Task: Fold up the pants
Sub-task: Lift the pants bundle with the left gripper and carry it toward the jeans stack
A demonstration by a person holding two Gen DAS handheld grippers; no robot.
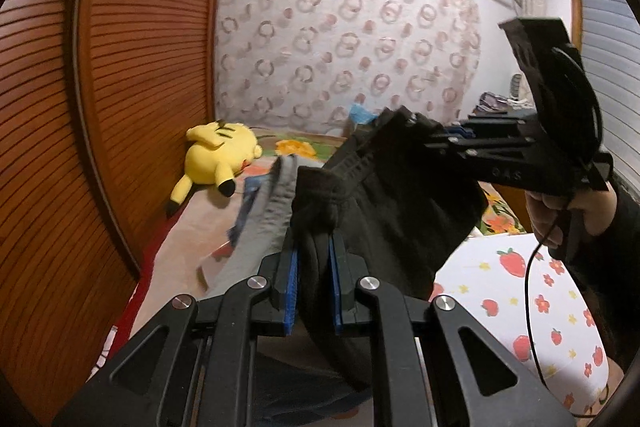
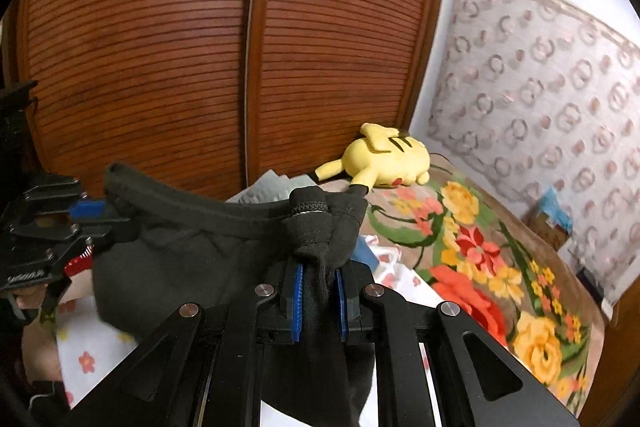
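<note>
I see my left gripper [image 1: 314, 267] pinching a bunched corner of the black pants [image 1: 380, 211], lifted above the bed [image 2: 460, 235]. The waistband stretches across to my right gripper [image 2: 320, 291], clamped on the other corner. A yellow plush toy [image 1: 218, 157] lies by the wooden wardrobe doors [image 2: 240, 47].

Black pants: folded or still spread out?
Spread, not folded: black pants hang with waistband stretched between left tongs and right tongs, above the bed.

bed [image 2: 472, 239] with floral blanket bears a yellow plush [image 2: 384, 157].
</note>
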